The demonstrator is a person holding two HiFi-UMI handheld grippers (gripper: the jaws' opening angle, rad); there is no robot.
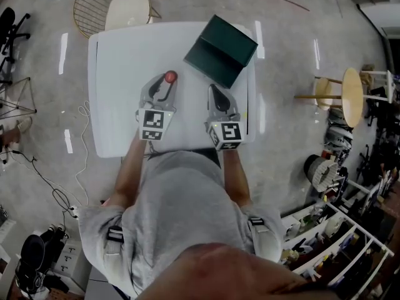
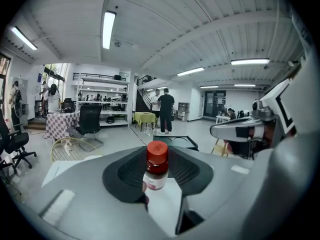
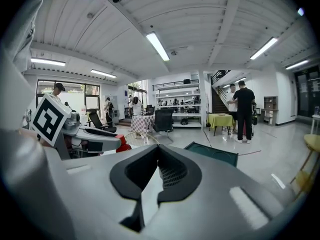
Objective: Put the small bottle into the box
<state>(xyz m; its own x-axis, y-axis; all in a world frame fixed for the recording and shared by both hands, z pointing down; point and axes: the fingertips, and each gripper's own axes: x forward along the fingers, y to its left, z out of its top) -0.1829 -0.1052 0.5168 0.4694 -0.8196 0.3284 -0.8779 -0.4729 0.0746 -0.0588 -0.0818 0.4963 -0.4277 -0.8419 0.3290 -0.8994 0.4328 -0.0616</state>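
Your white tabletop (image 1: 119,105) carries the open dark green box (image 1: 220,50) at its far right. Your left gripper (image 1: 164,85) clasps the small bottle (image 2: 156,166) upright, apart from the box; your right gripper (image 1: 214,92) is clenched, empty.

A white table (image 1: 119,61) lay under the left gripper (image 1: 164,85) and the right gripper (image 1: 214,94). Past the left gripper, behind the table's far edge, stood a wire chair (image 1: 119,8) with a pale seat. Well off to the right of the right gripper stood a round wooden stool (image 1: 351,95). Far ahead of the left gripper, a person in black (image 2: 165,111) stood near a yellow table (image 2: 144,118).
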